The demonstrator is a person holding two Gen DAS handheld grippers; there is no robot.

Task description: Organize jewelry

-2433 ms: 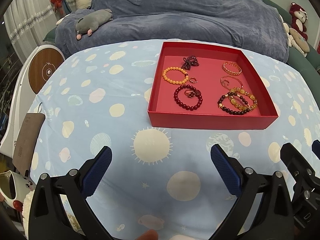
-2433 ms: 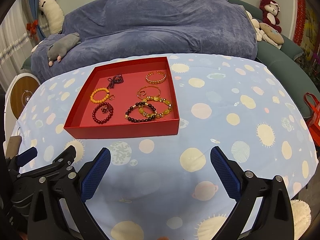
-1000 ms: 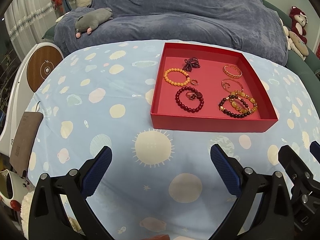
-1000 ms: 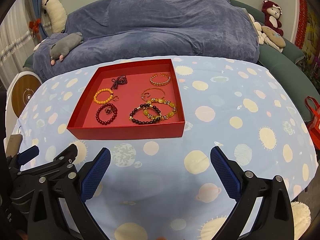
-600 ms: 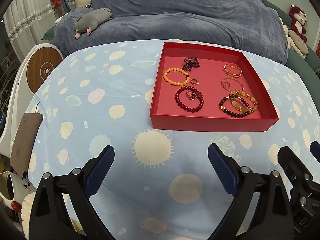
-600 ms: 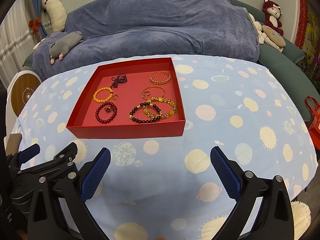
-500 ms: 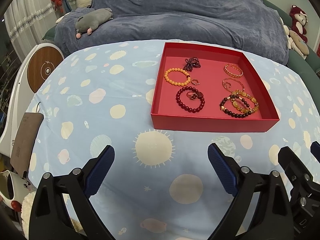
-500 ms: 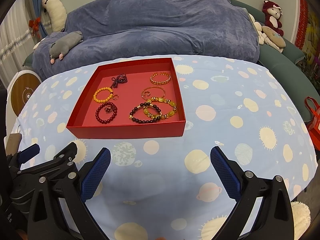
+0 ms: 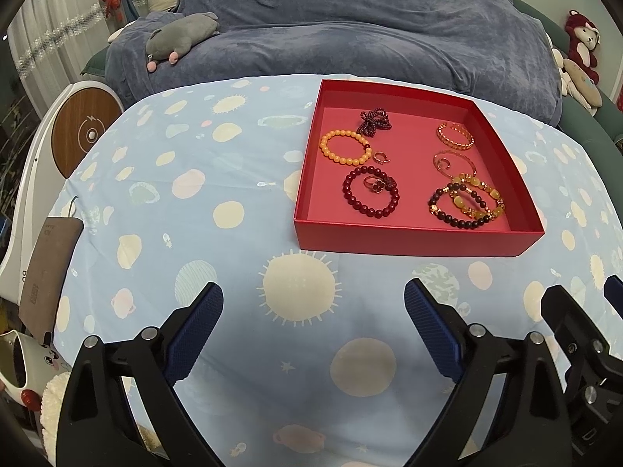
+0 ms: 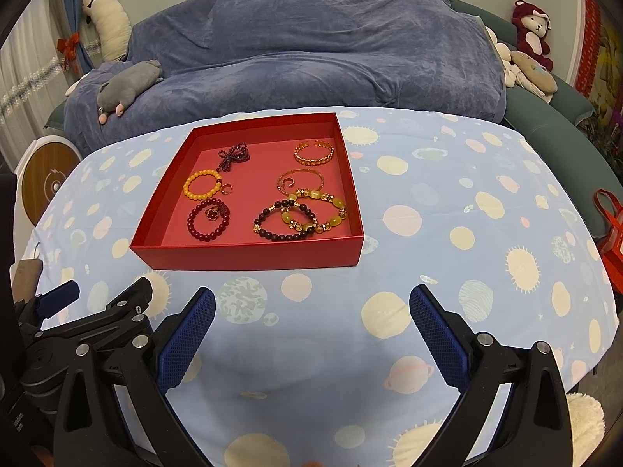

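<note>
A shallow red tray (image 9: 412, 239) (image 10: 249, 258) sits on a blue planet-print tablecloth. Inside lie an orange bead bracelet (image 9: 344, 147) (image 10: 202, 183), a dark red bead bracelet (image 9: 370, 193) (image 10: 208, 220) with a flower ring inside it, a maroon beaded bow (image 9: 374, 121) (image 10: 233, 157), a gold cuff (image 9: 454, 136) (image 10: 314, 151), a thin rose-gold bangle (image 9: 451, 160) (image 10: 300, 179) and overlapping dark and yellow bead bracelets (image 9: 467, 204) (image 10: 300, 216). My left gripper (image 9: 313, 327) and right gripper (image 10: 311, 330) hover open, nothing between their fingers, over the cloth in front of the tray.
A sofa under a blue cover (image 10: 311, 46) stands behind the table, with a grey plush (image 9: 179, 37) on it and more plush toys (image 10: 531, 39) at the right. A white device with a round wooden face (image 9: 83, 134) stands at the table's left edge. A red bag (image 10: 611, 225) hangs right.
Both views have shifted only slightly; the tray appears a little nearer in the right wrist view. Both grippers stay open and nothing in the tray has moved.
</note>
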